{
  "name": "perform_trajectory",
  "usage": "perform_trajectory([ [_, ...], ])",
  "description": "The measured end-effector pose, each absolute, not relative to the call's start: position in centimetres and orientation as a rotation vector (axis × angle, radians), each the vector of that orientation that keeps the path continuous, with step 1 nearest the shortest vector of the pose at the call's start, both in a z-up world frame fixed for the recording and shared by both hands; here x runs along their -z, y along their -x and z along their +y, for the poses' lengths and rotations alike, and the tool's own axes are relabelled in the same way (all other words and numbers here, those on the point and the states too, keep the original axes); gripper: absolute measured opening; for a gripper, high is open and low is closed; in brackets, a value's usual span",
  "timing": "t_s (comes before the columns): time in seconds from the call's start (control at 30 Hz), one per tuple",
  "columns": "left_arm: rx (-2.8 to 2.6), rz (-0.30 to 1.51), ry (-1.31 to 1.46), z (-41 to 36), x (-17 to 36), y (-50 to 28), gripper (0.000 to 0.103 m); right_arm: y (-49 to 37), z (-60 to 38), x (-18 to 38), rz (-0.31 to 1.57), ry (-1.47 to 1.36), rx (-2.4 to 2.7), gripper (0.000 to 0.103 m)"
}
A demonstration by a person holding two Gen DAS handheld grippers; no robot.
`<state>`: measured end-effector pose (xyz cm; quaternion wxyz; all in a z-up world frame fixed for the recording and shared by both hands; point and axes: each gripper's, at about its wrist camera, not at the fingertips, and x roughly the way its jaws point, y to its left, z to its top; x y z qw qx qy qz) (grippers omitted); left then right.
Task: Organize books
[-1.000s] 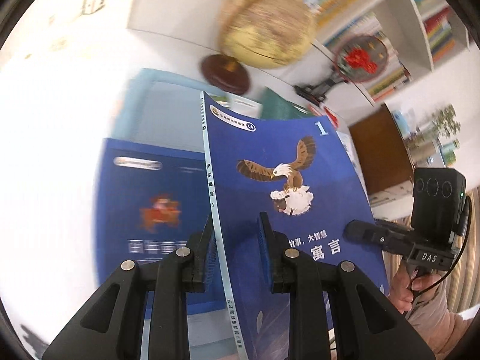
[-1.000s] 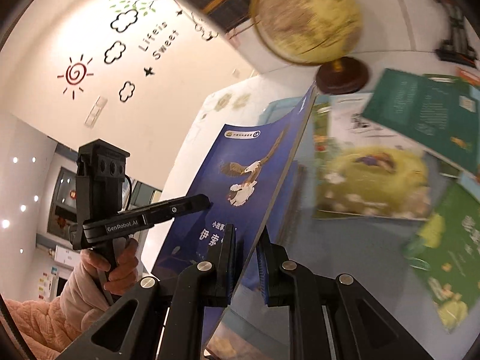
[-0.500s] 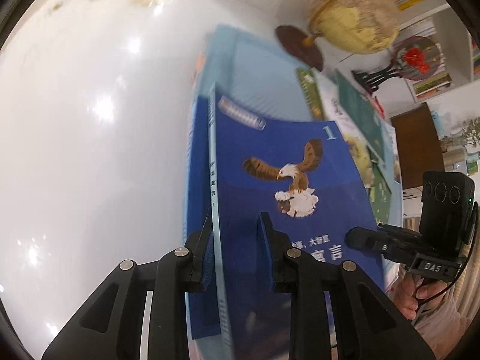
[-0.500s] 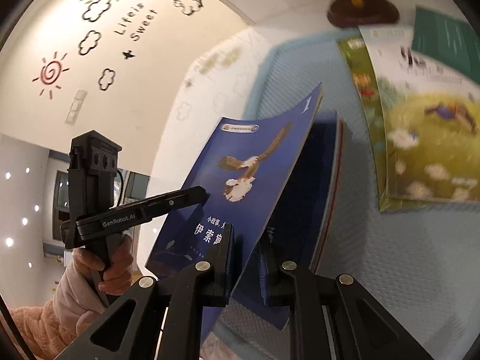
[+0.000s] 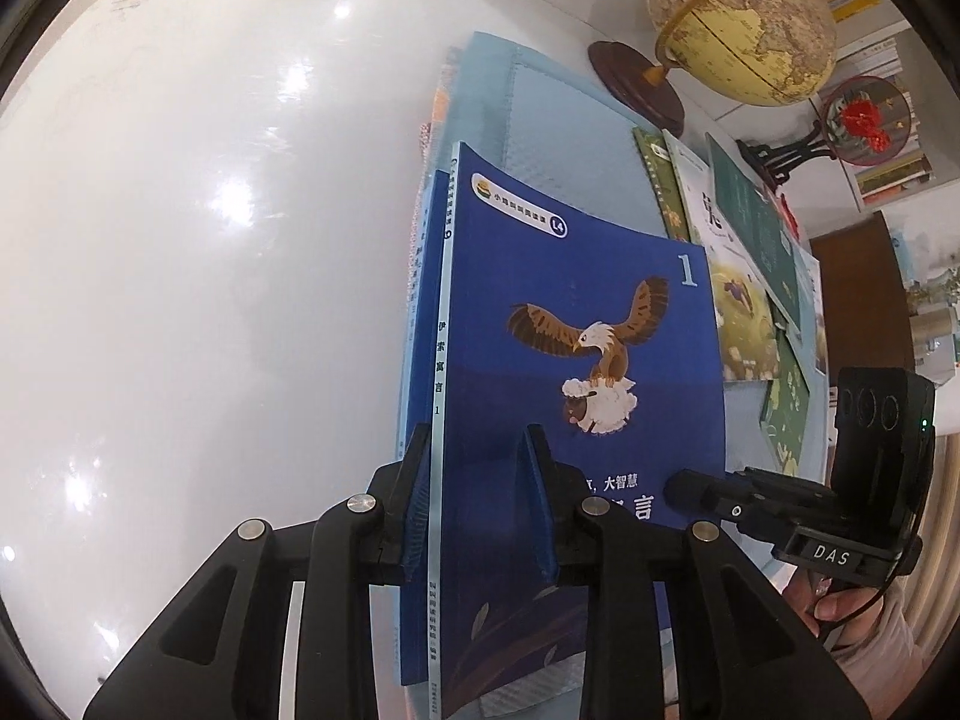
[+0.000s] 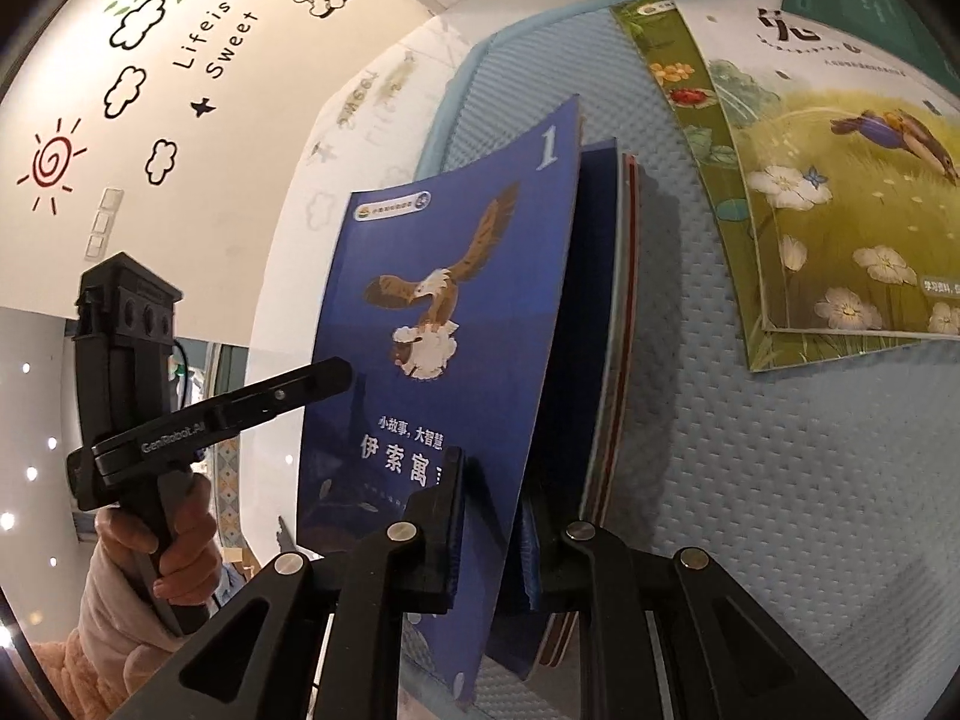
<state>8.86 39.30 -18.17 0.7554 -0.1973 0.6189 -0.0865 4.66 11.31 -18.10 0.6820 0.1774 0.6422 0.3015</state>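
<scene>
A blue eagle-cover book [image 5: 576, 396] hovered over a stack of blue books [image 6: 606, 312] on the padded mat [image 6: 780, 480]. The left gripper [image 5: 477, 504] was opening its jaws around the spine; the right gripper [image 6: 492, 534] pinched the cover edge. Released unevenly, it might slide askew.

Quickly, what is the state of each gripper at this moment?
Left gripper: jaws opening, the blue eagle book between them, no longer pinched.
Right gripper: shut on the same book's other edge.
</scene>
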Motion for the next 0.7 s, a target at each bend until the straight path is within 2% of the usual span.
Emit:
perform_trajectory([
  [0.23, 0.078, 1.355, 0.422, 40.2, 17.6, -8.7, 0.03, -4.4, 11.4, 18.5, 1.456, -0.415, -0.666, 0.019],
  [0.3, 0.045, 1.349, 0.39, 40.0, 17.1, -8.7, 0.031, -4.4, 11.0, 18.6, 1.469, -0.43, -0.658, 0.022],
  [0.33, 0.042, 1.345, 0.377, 39.8, 16.8, -8.7, 0.033, -4.4, 10.7, 18.5, 1.474, -0.441, -0.654, 0.031],
  [0.37, 0.04, 1.34, 0.362, 39.5, 16.3, -8.7, 0.035, -4.4, 10.4, 18.4, 1.474, -0.453, -0.655, 0.049],
  [0.43, 0.036, 1.324, 0.344, 38.8, 15.5, -8.8, 0.043, -4.3, 9.2, 17.7, 1.446, -0.461, -0.638, 0.068],
  [0.47, 0.036, 1.313, 0.333, 38.2, 15.1, -8.9, 0.047, -4.2, 8.5, 17.2, 1.425, -0.456, -0.625, 0.068],
  [0.53, 0.027, 1.291, 0.314, 37.1, 14.3, -9.2, 0.079, -4.3, 7.3, 16.6, 1.414, -0.472, -0.628, 0.068],
  [0.6, 0.021, 1.257, 0.312, 36.1, 13.4, -9.5, 0.085, -4.4, 5.4, 16.1, 1.398, -0.49, -0.614, 0.068],
  [0.7, 0.033, 1.25, 0.309, 33.6, 12.7, -10.4, 0.085, -4.5, 2.1, 15.4, 1.371, -0.516, -0.581, 0.068],
])
